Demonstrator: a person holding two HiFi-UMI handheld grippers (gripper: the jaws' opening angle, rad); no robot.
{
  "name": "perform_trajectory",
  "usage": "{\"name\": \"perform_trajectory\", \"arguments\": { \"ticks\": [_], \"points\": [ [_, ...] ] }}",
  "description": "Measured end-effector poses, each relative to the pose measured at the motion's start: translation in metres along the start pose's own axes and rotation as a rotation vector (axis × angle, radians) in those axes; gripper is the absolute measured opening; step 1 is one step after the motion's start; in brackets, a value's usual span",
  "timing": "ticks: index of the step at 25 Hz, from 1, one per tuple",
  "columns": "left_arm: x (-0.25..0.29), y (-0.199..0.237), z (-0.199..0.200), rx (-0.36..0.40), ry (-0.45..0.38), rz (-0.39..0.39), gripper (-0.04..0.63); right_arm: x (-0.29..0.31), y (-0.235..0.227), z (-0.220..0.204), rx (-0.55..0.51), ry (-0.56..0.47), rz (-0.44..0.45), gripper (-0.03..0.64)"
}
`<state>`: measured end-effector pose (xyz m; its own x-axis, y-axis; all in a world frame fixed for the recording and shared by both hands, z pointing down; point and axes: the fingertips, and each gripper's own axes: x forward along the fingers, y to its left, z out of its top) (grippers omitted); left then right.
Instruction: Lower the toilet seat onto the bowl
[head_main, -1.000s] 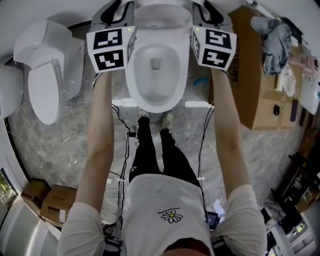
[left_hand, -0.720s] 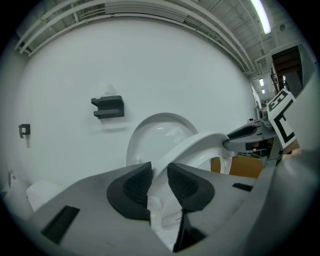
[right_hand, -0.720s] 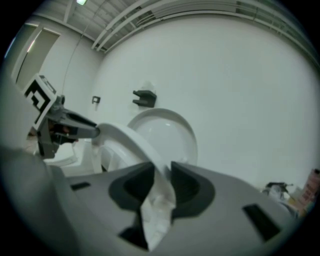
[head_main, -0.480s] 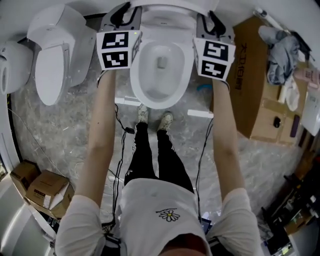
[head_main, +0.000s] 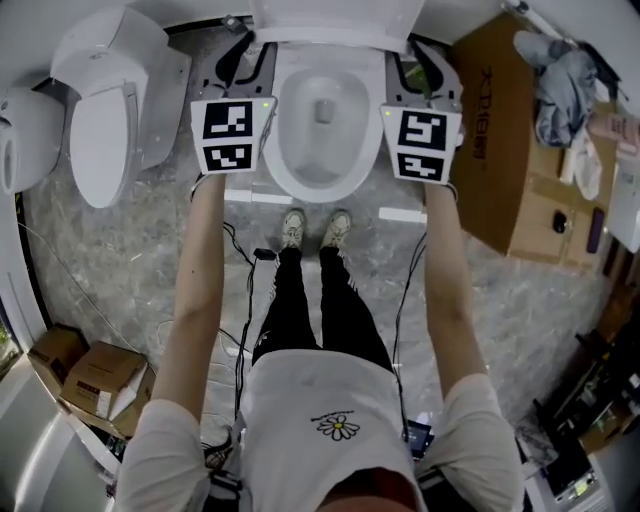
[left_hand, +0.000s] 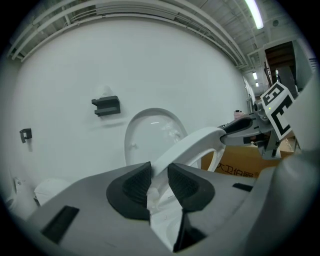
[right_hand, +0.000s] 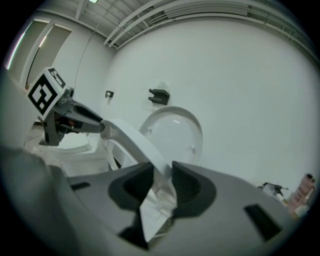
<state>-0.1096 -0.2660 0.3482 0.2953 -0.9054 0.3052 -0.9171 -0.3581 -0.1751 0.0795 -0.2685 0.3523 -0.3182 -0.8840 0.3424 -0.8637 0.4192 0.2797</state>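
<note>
The white toilet (head_main: 322, 120) stands at the top middle of the head view, its lid (head_main: 330, 18) upright against the wall. The seat ring (head_main: 285, 150) hangs tilted over the bowl, held on both sides. My left gripper (head_main: 240, 62) is shut on the seat's left rim (left_hand: 195, 142), which runs between its pads (left_hand: 134, 184). My right gripper (head_main: 422, 68) holds the right rim (right_hand: 135, 140); its jaws have just been opening a little, with the rim still between them and touching the pads (right_hand: 187, 181). Behind the seat, the lid (left_hand: 150, 132) (right_hand: 175, 132) stands up.
A second toilet (head_main: 110, 110) stands at the left. A cardboard box (head_main: 500, 140) with clothes (head_main: 560, 80) on it is at the right. The person's feet (head_main: 315, 230) and cables (head_main: 245, 260) are before the bowl. Small boxes (head_main: 90, 380) lie lower left.
Both grippers have come down and toward the person with the seat between them, so the seat tilts lower over the bowl. More of the upright lid shows behind it.
</note>
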Motion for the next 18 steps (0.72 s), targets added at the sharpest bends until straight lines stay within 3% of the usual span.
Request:
{"name": "perform_trajectory", "arguments": {
  "ticks": [18],
  "points": [
    [-0.056,-0.041,-0.058,0.145,0.127,-0.142,0.129,-0.054,0.045,-0.056,-0.109,0.108,0.058,0.137]
  ]
}}
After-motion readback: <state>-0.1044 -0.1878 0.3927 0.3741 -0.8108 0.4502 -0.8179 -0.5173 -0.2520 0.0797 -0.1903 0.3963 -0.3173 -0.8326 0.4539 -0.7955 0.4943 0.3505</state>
